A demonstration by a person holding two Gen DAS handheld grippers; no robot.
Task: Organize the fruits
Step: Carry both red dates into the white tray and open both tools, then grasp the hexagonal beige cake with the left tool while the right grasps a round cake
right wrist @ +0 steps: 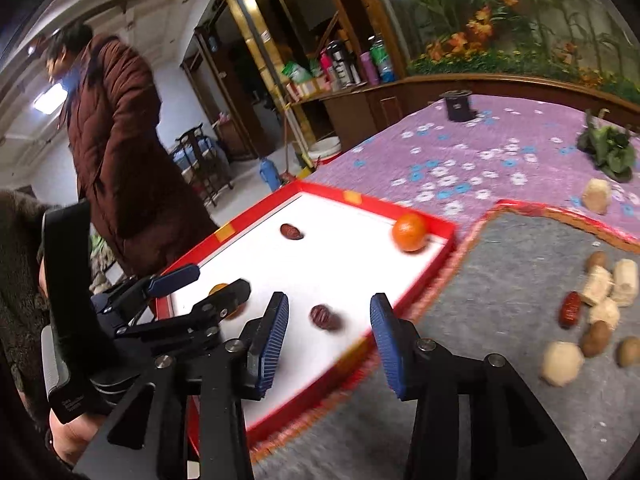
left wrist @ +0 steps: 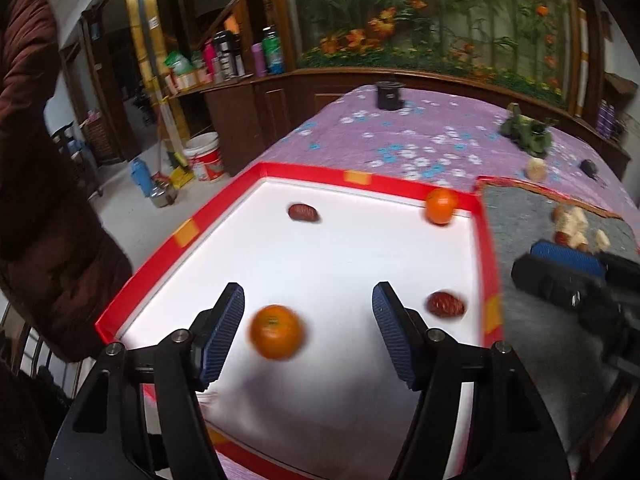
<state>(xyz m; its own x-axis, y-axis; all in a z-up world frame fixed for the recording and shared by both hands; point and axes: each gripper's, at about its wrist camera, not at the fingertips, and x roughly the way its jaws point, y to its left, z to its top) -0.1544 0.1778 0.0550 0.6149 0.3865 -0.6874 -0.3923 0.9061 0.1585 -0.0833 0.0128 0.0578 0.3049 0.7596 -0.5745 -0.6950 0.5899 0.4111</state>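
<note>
Fruits sit in the red-rimmed white tray (left wrist: pixel 486 240) on the worktop. Left gripper (left wrist: pixel 308 332) jaws spread, not touching anything; near orange (left wrist: pixel 275 332) lies between them, closer to the left pad, blurred. Right gripper (right wrist: pixel 329 340) jaws also spread, nothing pinched; near red date (right wrist: pixel 325 317) sits between and just beyond its pads, near the tray's right rim. Far orange (left wrist: pixel 441 206) rests in the far right corner, far date (left wrist: pixel 303 213) toward the far left. Loose pile of nuts and a date (right wrist: pixel 592 312) on the grey mat (right wrist: pixel 500 280), right of the tray.
</note>
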